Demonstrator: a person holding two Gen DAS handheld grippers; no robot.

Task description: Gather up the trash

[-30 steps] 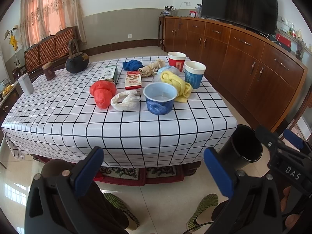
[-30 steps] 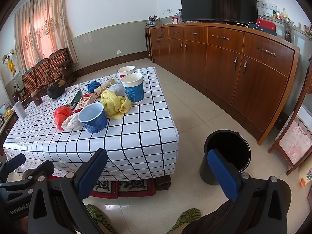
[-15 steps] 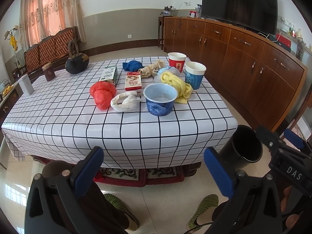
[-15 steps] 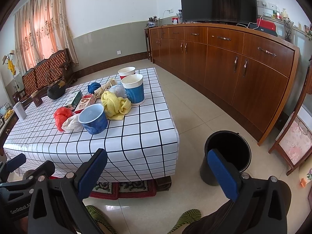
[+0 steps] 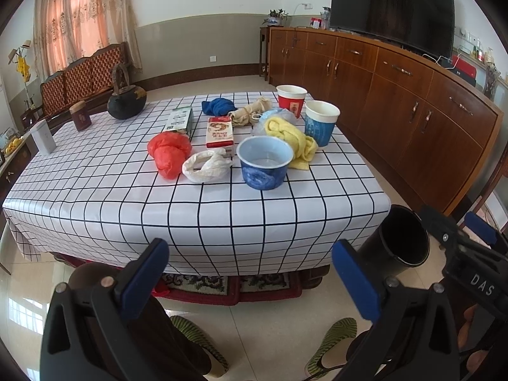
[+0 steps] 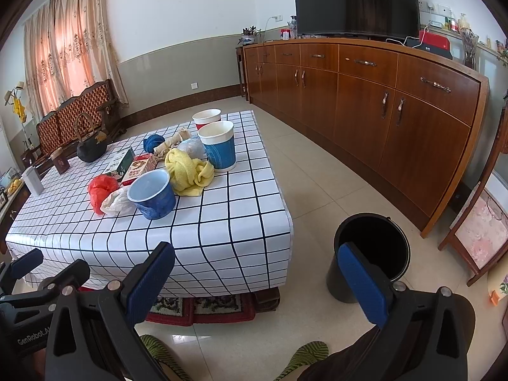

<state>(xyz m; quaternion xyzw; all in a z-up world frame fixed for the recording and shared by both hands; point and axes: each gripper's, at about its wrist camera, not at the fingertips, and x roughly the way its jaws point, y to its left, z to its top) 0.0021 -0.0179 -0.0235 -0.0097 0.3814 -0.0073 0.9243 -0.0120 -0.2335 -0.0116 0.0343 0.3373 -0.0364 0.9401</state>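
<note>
Two claws, left claw (image 5: 247,273) and right claw (image 6: 257,276), hung wide and empty short of the checked desk (image 5: 222,203). Crumpled white plastic bag (image 5: 206,166) touched the blue paper bowl (image 5: 265,166); snatching it might topple that. Black round bin (image 6: 371,254) stood on the floor beside the desk.

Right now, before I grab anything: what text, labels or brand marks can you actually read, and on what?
"DAS" – white letters on the right gripper body, left wrist view.
"GenRobot.A" – cut off, on the left gripper body, right wrist view.
Red box: print too small to read.
Green box: print unreadable.
Red paper cup: emblem blurred.
Brown tin: label unreadable.
</note>
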